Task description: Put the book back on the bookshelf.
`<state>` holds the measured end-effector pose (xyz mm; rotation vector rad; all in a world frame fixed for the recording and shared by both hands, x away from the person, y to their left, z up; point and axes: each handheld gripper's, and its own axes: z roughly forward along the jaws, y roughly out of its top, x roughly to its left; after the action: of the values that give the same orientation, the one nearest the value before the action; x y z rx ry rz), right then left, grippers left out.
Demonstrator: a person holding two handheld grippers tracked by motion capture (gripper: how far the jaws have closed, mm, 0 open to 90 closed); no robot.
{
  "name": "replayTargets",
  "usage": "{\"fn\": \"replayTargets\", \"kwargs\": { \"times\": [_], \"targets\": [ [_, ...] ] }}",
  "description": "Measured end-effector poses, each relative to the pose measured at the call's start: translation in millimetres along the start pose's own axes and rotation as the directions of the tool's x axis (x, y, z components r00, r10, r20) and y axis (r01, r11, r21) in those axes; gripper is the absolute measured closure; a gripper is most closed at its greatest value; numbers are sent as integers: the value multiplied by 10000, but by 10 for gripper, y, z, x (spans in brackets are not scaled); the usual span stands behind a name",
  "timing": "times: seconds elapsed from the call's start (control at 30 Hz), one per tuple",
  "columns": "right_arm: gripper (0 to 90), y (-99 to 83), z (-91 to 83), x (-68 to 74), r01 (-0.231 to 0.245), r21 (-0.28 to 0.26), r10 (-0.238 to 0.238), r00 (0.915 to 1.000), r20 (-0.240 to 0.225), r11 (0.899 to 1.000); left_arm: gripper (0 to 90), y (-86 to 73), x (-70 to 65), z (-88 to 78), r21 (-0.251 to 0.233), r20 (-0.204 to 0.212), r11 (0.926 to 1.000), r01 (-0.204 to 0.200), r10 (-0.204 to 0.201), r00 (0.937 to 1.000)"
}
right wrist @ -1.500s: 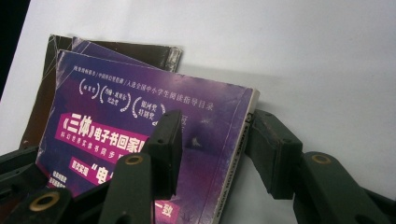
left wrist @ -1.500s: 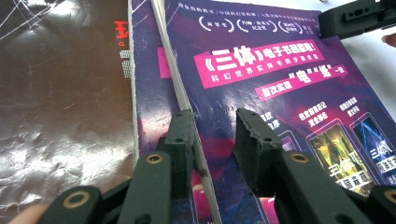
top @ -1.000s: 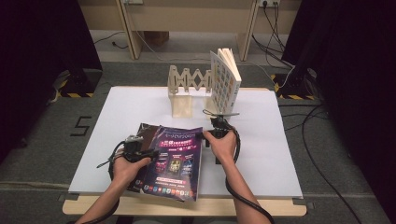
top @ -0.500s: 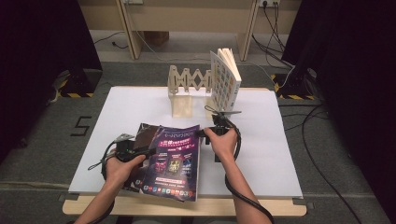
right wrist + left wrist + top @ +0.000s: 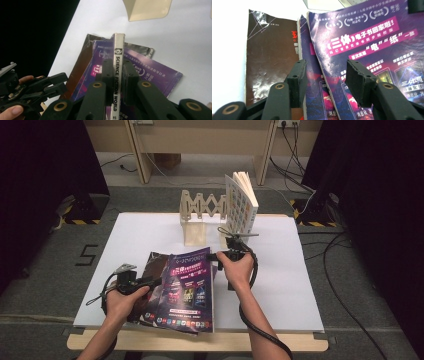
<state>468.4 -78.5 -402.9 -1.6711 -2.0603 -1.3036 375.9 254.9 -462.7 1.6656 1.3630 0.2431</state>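
The right gripper (image 5: 116,72) is pinching the spine of the top magazine (image 5: 189,287), the white strip that reads "Science Fiction World", and its jaws have just been closing onto that edge, so the grip looks firm now. Compared with a second ago, the magazine's right edge is tilting up off the pile, which suggests it is being lifted clear to go into the wooden rack (image 5: 202,215) at the far side. The left gripper (image 5: 324,75) is hovering over the left part of the stack (image 5: 272,62) at the near side of the table, its jaws having just been opening; they are standing apart with nothing pressed between them, so it is letting go and leaving the lifting to the other hand. One book (image 5: 241,205) is already standing upright at the right end of the rack. The table (image 5: 310,285) is covered in plain white, sitting on grey carpet with cables trailing across the floor, black curtains hanging on both sides and a pale wooden bench behind.
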Motion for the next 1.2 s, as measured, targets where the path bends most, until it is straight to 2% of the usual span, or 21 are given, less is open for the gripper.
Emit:
{"fn": "replayTargets", "kwargs": {
  "times": [0.17, 0.47, 0.83, 1.2],
  "targets": [
    [832, 23, -81, 84, 339, -229, -338, 9994, 24, 9992, 505, -7, -5, 3, 29, 6, 10000, -12, 12, 10000],
    [832, 88, -226, 215, 1018, -642, -984, 9937, 539, 9927, 507, -10, -7, 1, 40, -23, 10000, -39, 39, 10000],
    [832, 111, -318, 301, 1475, -1002, -1385, 9861, 917, 9840, 507, -16, -14, 0, 86, -36, 9999, -64, 65, 10000],
    [832, 164, -441, 348, 1736, -1308, -1587, 9804, 1171, 9761, 507, -27, -22, 10, 65, 21, 10000, -8, 8, 10000]
  ]
}}
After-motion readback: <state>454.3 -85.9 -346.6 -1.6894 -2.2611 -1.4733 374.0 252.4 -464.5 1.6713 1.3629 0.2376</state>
